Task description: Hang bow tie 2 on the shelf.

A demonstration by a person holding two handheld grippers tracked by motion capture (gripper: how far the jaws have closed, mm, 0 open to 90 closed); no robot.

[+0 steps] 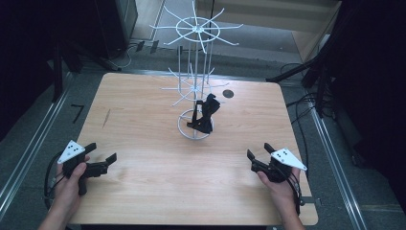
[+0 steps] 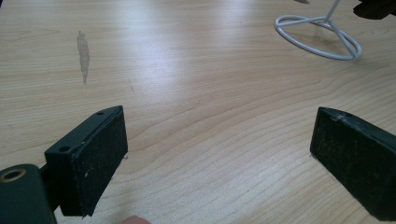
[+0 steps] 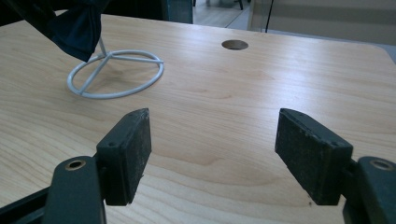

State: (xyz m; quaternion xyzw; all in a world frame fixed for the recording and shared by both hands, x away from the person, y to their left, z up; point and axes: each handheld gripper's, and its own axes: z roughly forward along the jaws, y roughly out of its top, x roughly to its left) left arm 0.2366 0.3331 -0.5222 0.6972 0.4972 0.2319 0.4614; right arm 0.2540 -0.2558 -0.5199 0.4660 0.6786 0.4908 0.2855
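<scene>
A white wire display stand (image 1: 196,72) rises from a ring base (image 1: 195,128) at the middle of the wooden table (image 1: 143,172). A black bow tie (image 1: 205,115) hangs from one of its lower arms, just above the ring. My left gripper (image 1: 102,152) rests open at the near left, with nothing between its pads (image 2: 100,161). My right gripper (image 1: 259,153) is open at the near right, likewise holding nothing. The ring base (image 3: 116,73) and the dark fabric (image 3: 74,25) appear at the upper left of the right gripper view. The ring (image 2: 320,36) also sits at the upper right of the left gripper view.
A round cable hole (image 1: 228,93) sits in the tabletop behind the stand. A grey scuff (image 2: 83,53) marks the wood on the left. Dark equipment and cables line the floor around the table. Broad bare wood lies between the grippers and the stand.
</scene>
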